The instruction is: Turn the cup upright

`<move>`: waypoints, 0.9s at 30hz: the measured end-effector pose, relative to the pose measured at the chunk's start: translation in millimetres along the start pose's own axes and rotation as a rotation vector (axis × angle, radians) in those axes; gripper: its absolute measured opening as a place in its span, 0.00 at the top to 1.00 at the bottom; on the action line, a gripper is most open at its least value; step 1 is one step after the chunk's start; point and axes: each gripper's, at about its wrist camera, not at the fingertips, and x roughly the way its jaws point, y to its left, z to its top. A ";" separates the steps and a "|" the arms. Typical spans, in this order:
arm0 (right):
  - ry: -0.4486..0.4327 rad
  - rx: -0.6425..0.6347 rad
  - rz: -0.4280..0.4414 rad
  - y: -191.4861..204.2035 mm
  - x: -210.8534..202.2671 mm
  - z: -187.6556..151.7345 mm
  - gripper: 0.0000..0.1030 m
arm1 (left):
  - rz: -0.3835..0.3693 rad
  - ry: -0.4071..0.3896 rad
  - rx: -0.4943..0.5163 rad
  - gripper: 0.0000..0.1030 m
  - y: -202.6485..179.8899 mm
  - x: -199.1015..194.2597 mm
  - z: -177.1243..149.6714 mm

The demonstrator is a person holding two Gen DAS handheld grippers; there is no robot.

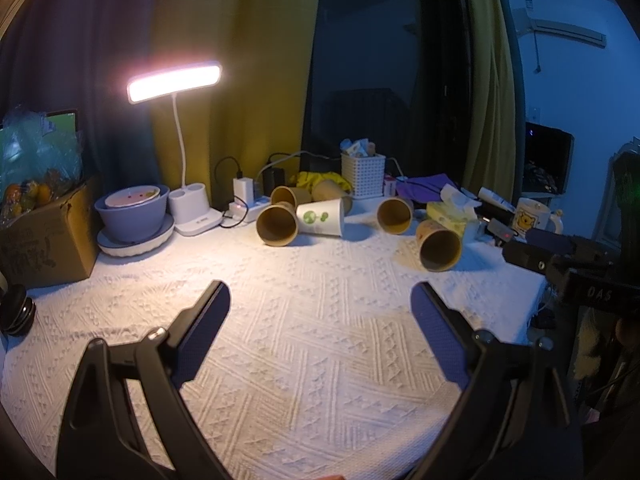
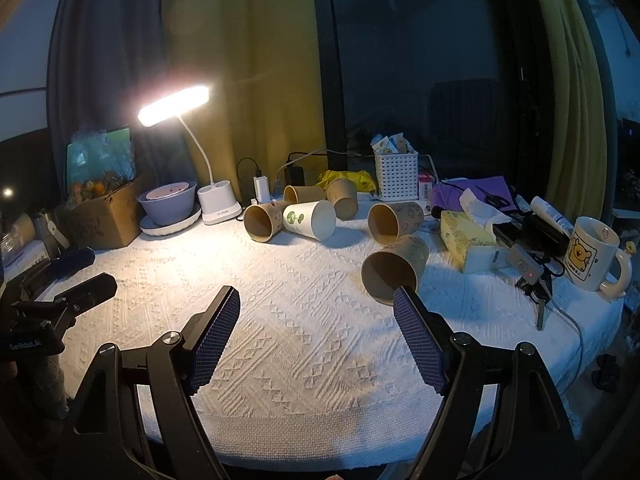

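Several paper cups lie on their sides on the white textured cloth (image 2: 304,344). The nearest brown cup (image 2: 394,266) (image 1: 438,245) has its mouth toward me. Another brown cup (image 2: 394,218) (image 1: 394,210) lies behind it. A white cup with a green print (image 2: 310,219) (image 1: 322,217) lies beside a brown cup (image 2: 262,220) (image 1: 277,224); more brown cups lie behind. My right gripper (image 2: 316,294) is open and empty, its right fingertip just in front of the nearest cup. My left gripper (image 1: 320,290) is open and empty over bare cloth; it also shows in the right wrist view (image 2: 86,274).
A lit desk lamp (image 2: 176,106), a purple bowl on a plate (image 2: 168,202), a cardboard box (image 2: 104,216) and a power strip stand at the back left. A white basket (image 2: 396,174), a tissue box (image 2: 468,236), a bear mug (image 2: 592,254) and keys (image 2: 536,284) are on the right.
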 end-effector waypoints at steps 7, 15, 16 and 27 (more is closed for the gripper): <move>-0.001 0.000 -0.001 -0.2 -0.1 -1.0 0.21 | -0.001 0.001 0.003 0.10 -1.3 -0.1 0.0; -0.003 0.003 -0.001 -2.8 0.8 -1.8 0.21 | -0.003 0.017 0.019 0.10 -5.3 6.8 -0.3; -0.003 0.004 -0.001 -3.5 1.5 -1.4 0.21 | -0.004 0.020 0.023 0.10 -6.2 8.0 -0.5; 0.025 0.034 -0.063 -44.2 30.2 -11.5 0.21 | -0.054 0.107 0.098 0.10 -32.4 58.4 9.8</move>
